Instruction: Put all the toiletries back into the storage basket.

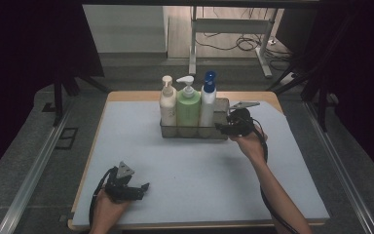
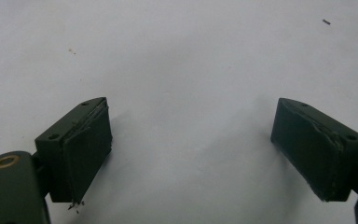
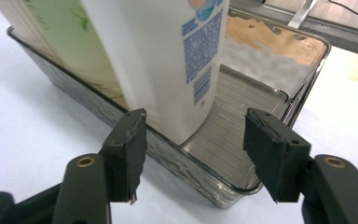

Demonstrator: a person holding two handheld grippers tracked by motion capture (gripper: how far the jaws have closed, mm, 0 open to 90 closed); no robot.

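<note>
two black jaws of the right gripper (image 3: 193, 154) rise at the bottom of the right gripper view. they stand apart and nothing is pressed between them. just past them is the near wall of the clear tray (image 3: 200, 179), at about 12 o'clock from the jaws. the white bottle (image 3: 163, 60) stands upright inside the tray, right behind that wall. the jaws do not touch it. the green bottle (image 3: 74, 42) stands beside it at about 10 o'clock. the bit of the tray at 2 o'clock from the white bottle is bare, with lines on its floor.

from the high view, the tray (image 1: 221, 118) sits on the far half of the table (image 1: 199, 170), near 12 o'clock. three pump bottles stand in it in a row. the cream bottle (image 1: 167, 105) is at 9 o'clock of the green bottle (image 1: 188, 107). the white bottle (image 1: 207, 105), with its blue pump, is at 3 o'clock of the green one. the right gripper (image 1: 224, 127) is just beside the tray's right end, held in a hand.

the left gripper (image 1: 143, 187) is low on the table at about 7 o'clock, well apart from the tray. in the left gripper view the left gripper (image 2: 191, 149) has its jaws wide apart, with bare white table between them.
</note>
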